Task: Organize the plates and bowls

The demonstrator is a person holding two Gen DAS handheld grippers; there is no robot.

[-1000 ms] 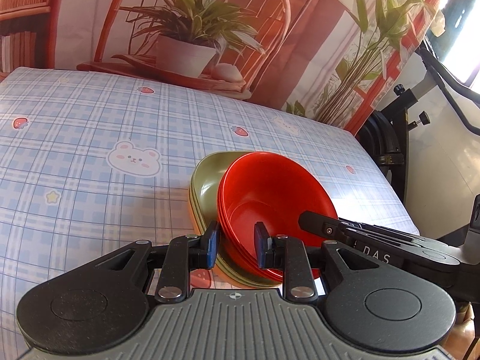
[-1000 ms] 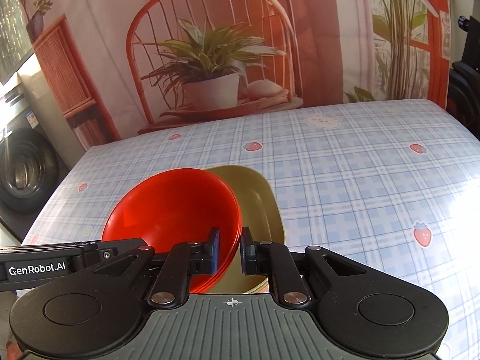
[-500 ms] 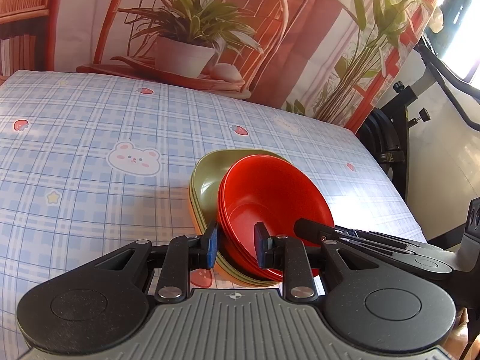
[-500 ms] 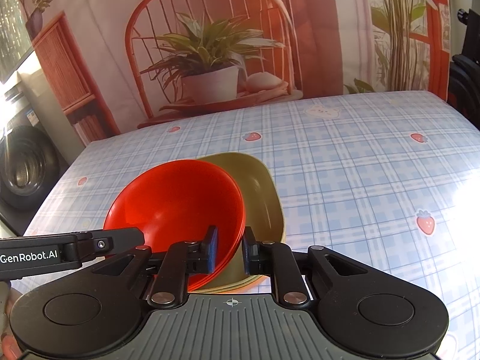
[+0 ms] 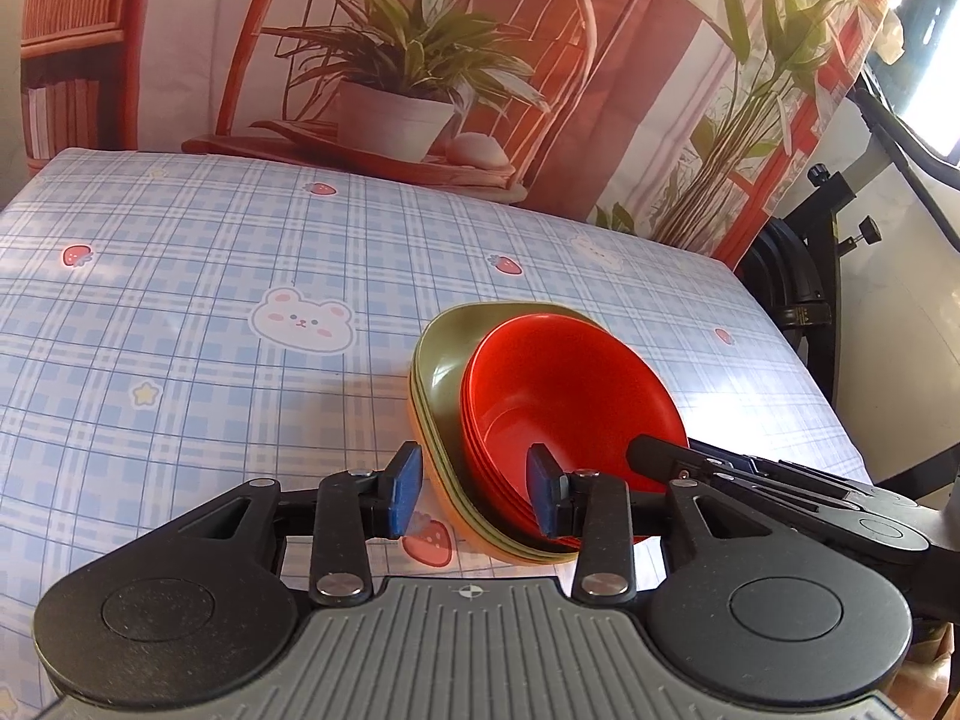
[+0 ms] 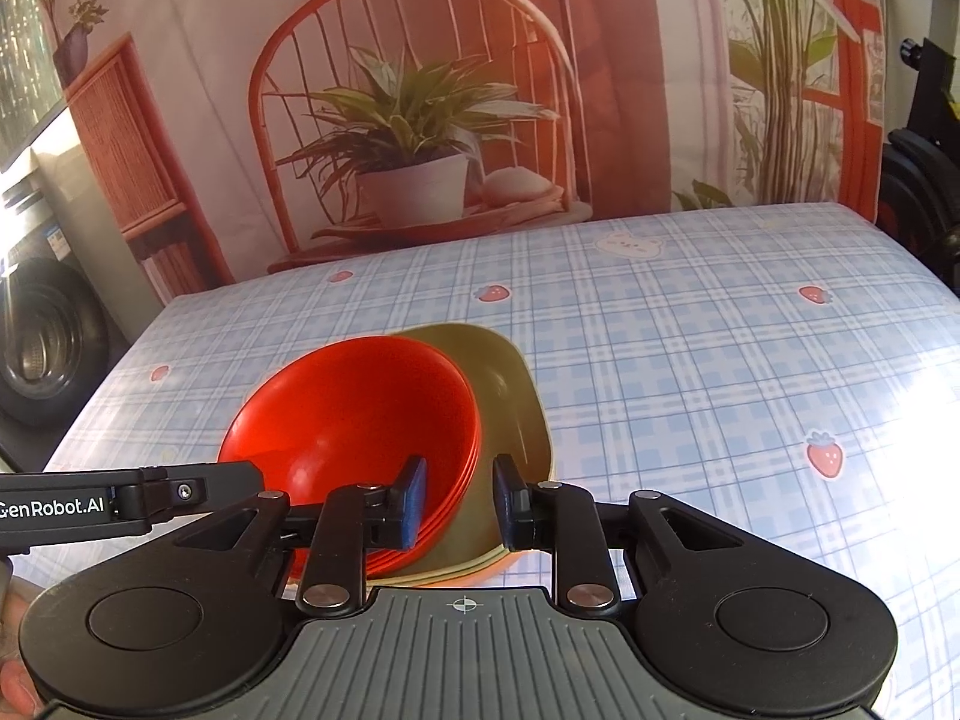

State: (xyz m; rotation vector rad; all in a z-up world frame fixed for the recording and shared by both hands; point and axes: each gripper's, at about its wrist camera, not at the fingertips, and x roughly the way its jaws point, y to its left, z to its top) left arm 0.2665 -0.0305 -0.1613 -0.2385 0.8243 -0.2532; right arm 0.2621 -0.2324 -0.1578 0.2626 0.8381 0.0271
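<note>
Both grips just eased apart, left gripper (image 5: 474, 489) and right gripper (image 6: 459, 495) now narrowly agape, pads clear of red bowls (image 5: 564, 396) nested in olive plates (image 5: 441, 360): stack released, likely placed.

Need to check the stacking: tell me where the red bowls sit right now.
The red bowls sit nested inside the olive-green plates on the checked tablecloth, low in both wrist views, between the left gripper and right gripper.
</note>
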